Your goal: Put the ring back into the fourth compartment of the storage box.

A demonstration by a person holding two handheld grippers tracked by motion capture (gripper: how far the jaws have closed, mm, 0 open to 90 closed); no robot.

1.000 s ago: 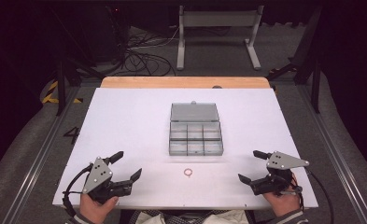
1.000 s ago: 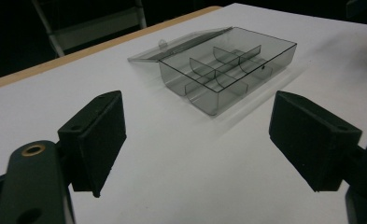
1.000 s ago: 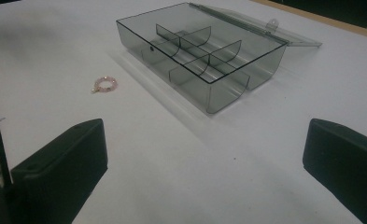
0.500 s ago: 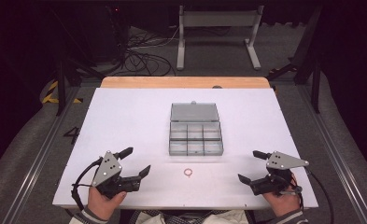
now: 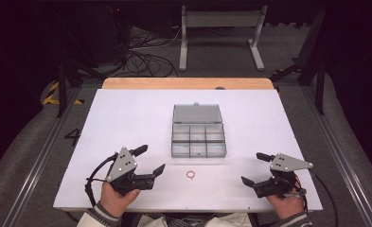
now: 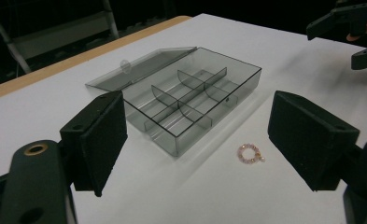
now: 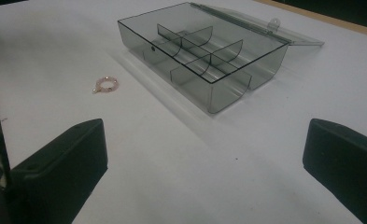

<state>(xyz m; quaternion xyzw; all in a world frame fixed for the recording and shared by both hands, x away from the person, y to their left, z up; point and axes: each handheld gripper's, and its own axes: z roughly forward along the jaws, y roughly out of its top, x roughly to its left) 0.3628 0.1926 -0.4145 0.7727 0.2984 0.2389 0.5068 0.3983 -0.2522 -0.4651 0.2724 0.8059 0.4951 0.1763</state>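
Your left gripper gapes wide, empty, near the bead ring; your right gripper likewise gapes, empty.

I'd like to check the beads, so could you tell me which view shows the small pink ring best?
The left gripper view: the ring lies close, beads distinct. The right gripper view shows it smaller; the high view, tiny.

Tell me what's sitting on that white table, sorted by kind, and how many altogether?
Clear compartment box, lid open: 1
Small pink bead ring: 1
Hand-held tool, jaws apart: 2, the left tool and the right tool
Total: 4
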